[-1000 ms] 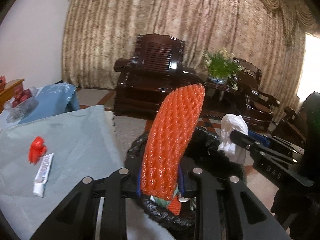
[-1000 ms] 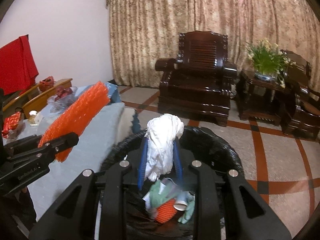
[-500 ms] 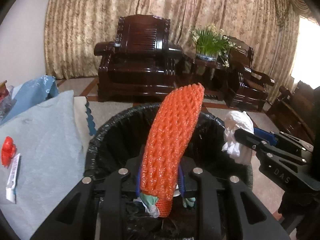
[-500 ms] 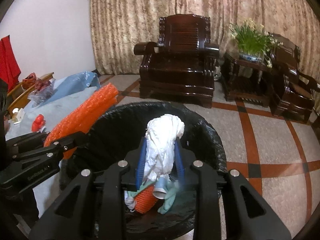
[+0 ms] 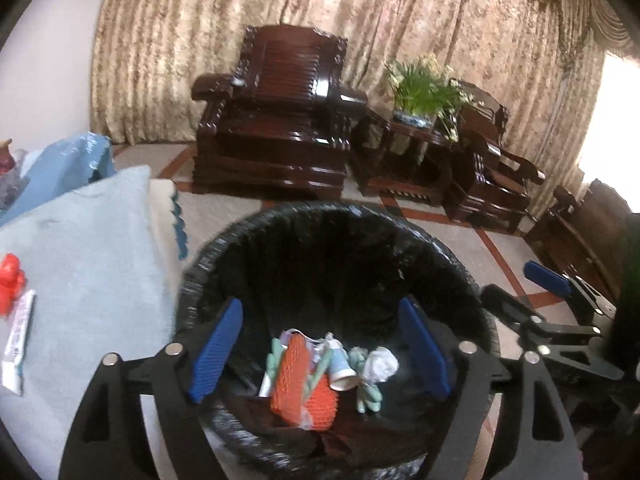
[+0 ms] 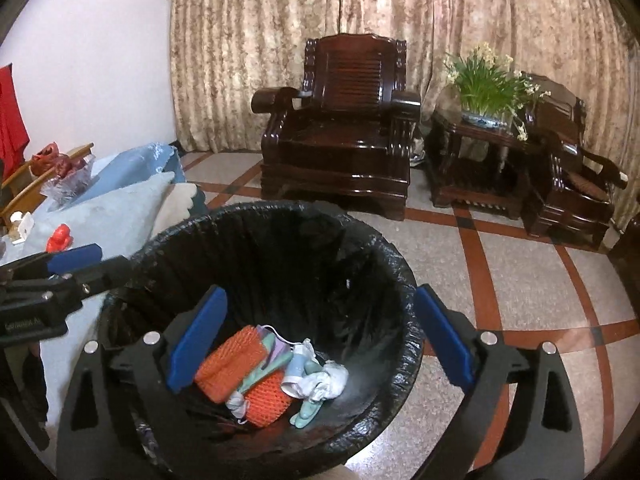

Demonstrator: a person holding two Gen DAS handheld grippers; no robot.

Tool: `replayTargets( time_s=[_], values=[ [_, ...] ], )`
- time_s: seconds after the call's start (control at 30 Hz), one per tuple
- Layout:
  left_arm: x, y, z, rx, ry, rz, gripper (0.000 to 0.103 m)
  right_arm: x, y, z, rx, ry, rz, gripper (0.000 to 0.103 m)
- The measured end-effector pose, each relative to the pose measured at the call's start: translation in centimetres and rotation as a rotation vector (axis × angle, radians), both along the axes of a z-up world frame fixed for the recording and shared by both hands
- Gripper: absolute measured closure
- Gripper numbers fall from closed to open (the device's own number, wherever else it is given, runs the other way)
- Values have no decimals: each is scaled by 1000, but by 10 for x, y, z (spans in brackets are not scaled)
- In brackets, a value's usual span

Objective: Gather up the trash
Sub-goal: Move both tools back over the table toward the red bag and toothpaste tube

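Two grippers over one bin. Left gripper (image 5: 320,348): jaws opening, blue pads spread wide, nothing between them. Right gripper (image 6: 320,344): jaws opening likewise, pads wide apart, nothing gripped. Both hang above the mouth of the trash bin (image 6: 384,248), which is lined with a black bag.

Contents of bin, at the bottom, in one heap:
- orange foam nets (image 6: 232,364): two pieces countable in the right wrist view, one lying flat, one lower and nearer the camera (image 6: 266,402).
- white crumpled tissue (image 6: 332,378): one wad, right of the nets.
- small paper cup (image 5: 342,372): one, on its side, touching the tissue.
- pale green pieces (image 6: 306,410): count unclear, tangled with the rest.

On the table (image 5: 88,264) left of the bin, under a pale blue cloth: one red toy (image 5: 10,284) and one toothpaste tube (image 5: 18,338) just beside it, both apart from the bin.

Background: two dark wooden armchairs in full view, nearer one (image 6: 340,136); one side table between them carrying one potted plant (image 6: 486,88).
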State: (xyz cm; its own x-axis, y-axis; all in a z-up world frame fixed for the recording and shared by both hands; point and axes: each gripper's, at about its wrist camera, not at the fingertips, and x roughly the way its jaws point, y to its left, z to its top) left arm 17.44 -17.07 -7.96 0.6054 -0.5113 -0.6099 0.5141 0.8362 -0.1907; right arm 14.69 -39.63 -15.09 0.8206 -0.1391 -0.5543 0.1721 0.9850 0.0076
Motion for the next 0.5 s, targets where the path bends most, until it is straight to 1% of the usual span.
replayTargets(
  time_s=[0.17, 0.37, 0.5],
  values=[
    [-7, 35, 15, 7, -63, 64, 13, -7, 18, 14, 16, -29, 39, 6],
    [-16, 94, 31, 13, -110, 161, 12, -3, 59, 32, 55, -60, 115, 6],
    [-22, 141, 36, 22, -126, 251, 12, 8, 97, 37, 58, -61, 199, 6]
  ],
)
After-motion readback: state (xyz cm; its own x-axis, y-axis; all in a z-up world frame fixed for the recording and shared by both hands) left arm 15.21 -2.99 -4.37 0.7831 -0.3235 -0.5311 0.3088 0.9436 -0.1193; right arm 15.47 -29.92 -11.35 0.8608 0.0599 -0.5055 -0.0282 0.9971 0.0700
